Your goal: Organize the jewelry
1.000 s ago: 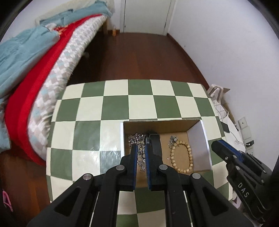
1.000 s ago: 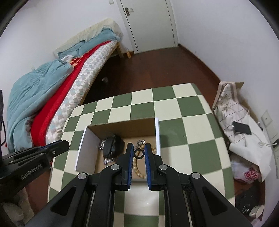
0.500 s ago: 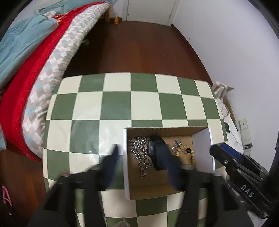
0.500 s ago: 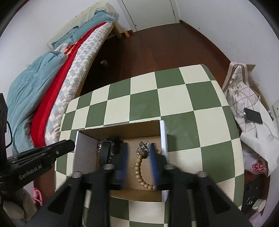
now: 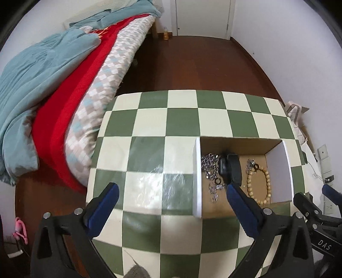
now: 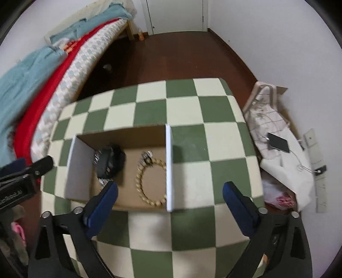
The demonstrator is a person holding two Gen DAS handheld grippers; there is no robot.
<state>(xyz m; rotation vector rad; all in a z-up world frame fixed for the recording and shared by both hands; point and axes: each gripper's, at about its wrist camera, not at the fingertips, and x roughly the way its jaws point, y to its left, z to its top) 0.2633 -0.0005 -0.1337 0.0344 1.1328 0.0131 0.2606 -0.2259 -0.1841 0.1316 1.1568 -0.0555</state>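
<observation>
An open cardboard box (image 5: 197, 175) (image 6: 168, 171) stands on the green-and-white checkered table (image 5: 149, 128) (image 6: 192, 149). Inside lie a wooden bead bracelet (image 5: 267, 184) (image 6: 140, 184), a black watch (image 5: 232, 166) (image 6: 110, 160), a silver chain (image 5: 210, 164) and a small dark ring (image 5: 218, 181). My left gripper (image 5: 171, 192) is open and empty, above the table just left of the box. My right gripper (image 6: 170, 190) is open and empty, over the box's right wall. The other gripper shows at each view's edge (image 5: 316, 209) (image 6: 25, 171).
A bed with blue, red and checked bedding (image 5: 64, 85) (image 6: 42, 81) runs along the table's left. A bag, phone (image 6: 277, 142) and cables lie on the floor at the right by the wall. A door (image 5: 203, 17) is at the far end.
Both grippers went from shut to wide open. The right one let go of the small ring. Both pulled back and up, the left shifting left of the box.
</observation>
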